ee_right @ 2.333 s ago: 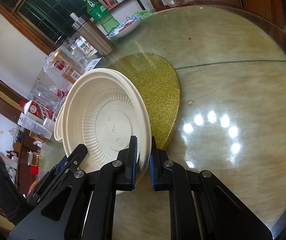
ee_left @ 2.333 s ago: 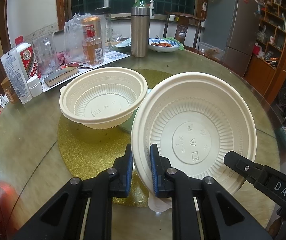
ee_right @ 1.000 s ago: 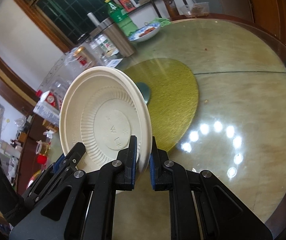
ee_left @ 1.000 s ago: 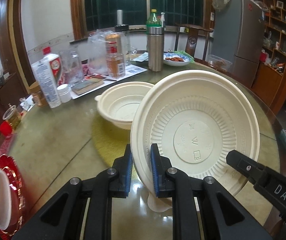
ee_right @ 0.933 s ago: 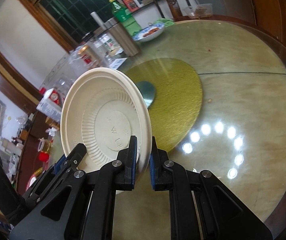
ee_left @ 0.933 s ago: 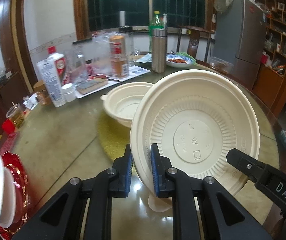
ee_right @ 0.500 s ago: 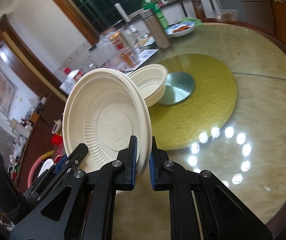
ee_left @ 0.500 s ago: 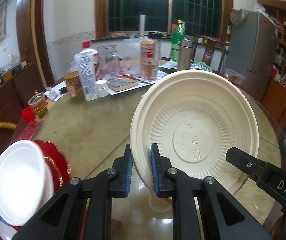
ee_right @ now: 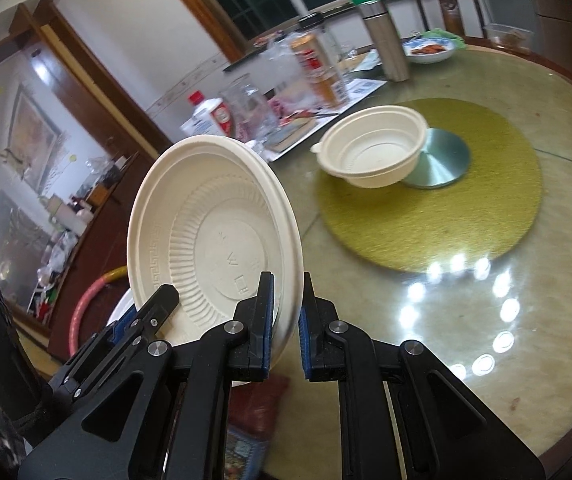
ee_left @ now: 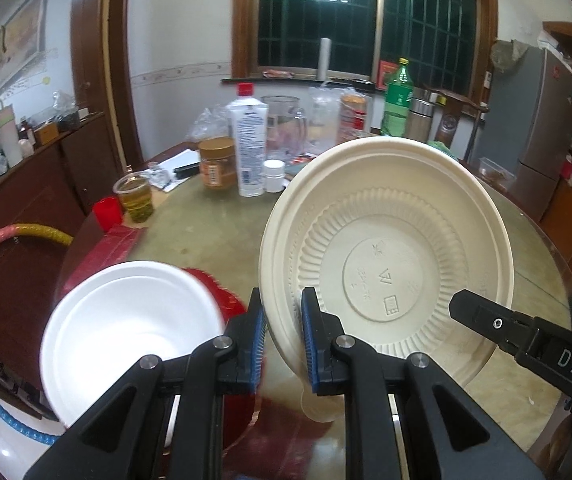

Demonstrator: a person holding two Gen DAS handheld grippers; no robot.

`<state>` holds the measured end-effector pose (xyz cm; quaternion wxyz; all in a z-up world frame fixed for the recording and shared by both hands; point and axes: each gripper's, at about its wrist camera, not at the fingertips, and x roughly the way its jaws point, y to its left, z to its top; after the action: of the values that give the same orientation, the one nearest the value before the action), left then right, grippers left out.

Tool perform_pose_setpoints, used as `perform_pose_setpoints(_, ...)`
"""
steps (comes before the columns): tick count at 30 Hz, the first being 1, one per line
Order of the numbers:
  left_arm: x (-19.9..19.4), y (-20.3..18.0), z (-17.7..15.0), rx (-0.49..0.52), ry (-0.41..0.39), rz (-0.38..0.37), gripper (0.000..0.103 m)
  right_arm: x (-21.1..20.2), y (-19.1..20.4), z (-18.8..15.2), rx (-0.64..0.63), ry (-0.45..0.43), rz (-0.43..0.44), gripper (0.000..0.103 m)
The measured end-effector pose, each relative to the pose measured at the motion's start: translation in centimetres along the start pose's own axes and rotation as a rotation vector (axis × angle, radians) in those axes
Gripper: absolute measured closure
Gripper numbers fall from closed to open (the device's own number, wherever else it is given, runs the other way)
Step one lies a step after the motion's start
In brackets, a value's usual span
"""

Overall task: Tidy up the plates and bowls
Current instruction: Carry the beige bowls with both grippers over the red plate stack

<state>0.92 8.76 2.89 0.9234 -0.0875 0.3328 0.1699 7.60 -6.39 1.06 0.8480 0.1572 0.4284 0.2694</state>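
Glass-topped table (ee_right: 486, 320) is being crossed: the cream plate (ee_left: 386, 248), clamped by both hand-held grippers, left (ee_left: 282, 340) and right (ee_right: 286, 320), is now being carried toward the white bowl (ee_left: 126, 328) for stacking.

Bowl (ee_right: 370, 152) on mat (ee_right: 466, 216), behind plate (ee_right: 210, 248)

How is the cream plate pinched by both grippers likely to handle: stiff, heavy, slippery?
The cream plate looks thin and moulded, so probably light. Held tilted by its rim between the left gripper and the right gripper, it shows no visible sag; its ribbing likely stiffens it. The matte surface suggests a fair grip, though a hard squeeze might bend the rim.
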Motion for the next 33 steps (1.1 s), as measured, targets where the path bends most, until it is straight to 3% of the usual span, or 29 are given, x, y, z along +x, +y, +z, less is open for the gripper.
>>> perform_pose_setpoints(18, -1.8, 6.7, 0.2, -0.096, -0.009, 0.101, 0.087, 2.7, 6.7, -0.8, -0.096, 0.076, 0.122, 0.092)
perform_pose_setpoints(33, -3.4, 11.8, -0.6, -0.153, 0.004, 0.128, 0.087, 5.1, 11.7, -2.4, -0.174, 0.174, 0.199, 0.093)
